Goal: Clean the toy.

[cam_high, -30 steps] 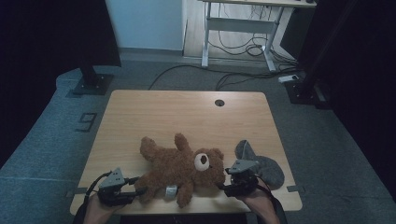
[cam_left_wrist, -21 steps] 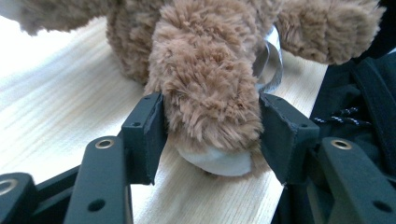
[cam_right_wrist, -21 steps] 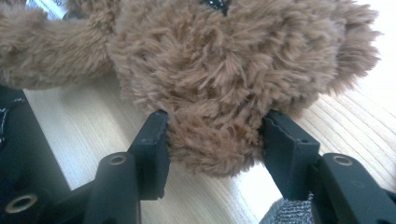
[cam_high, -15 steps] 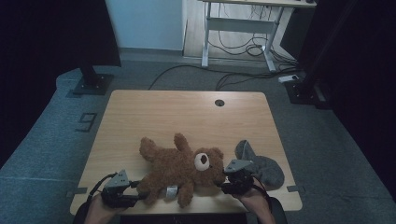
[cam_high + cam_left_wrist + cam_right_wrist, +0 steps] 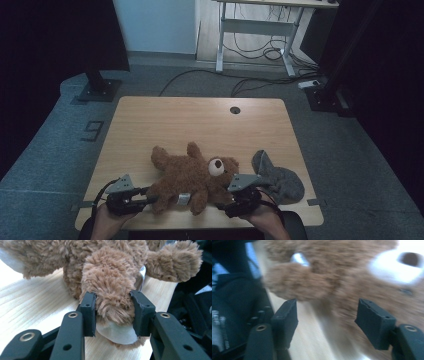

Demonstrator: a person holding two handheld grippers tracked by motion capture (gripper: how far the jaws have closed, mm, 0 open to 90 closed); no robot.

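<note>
A brown teddy bear [image 5: 192, 175] lies on its back near the front edge of the wooden table [image 5: 200, 120], head to the right. My left gripper [image 5: 149, 199] is at the bear's left side. In the left gripper view its jaws have just been closing and the pads [image 5: 88, 312] press into a furry leg with a white sole [image 5: 117, 332], so the left gripper [image 5: 113, 300] is shut on it. My right gripper [image 5: 226, 203] sits by the bear's head. In the blurred right gripper view its jaws have just been opening. That gripper [image 5: 327, 307] holds nothing, with a bear limb [image 5: 294, 282] just beyond it.
A crumpled grey cloth [image 5: 280, 180] lies on the table just right of my right gripper. A round cable hole [image 5: 235, 110] sits near the table's far edge. On the floor stand a black base [image 5: 97, 90] at the left and a desk frame [image 5: 255, 35] behind.
My right gripper has shifted left, closer to the bear's head, and its jaws stand wider. The left gripper has stayed in place, its jaws closer on the bear's leg.
</note>
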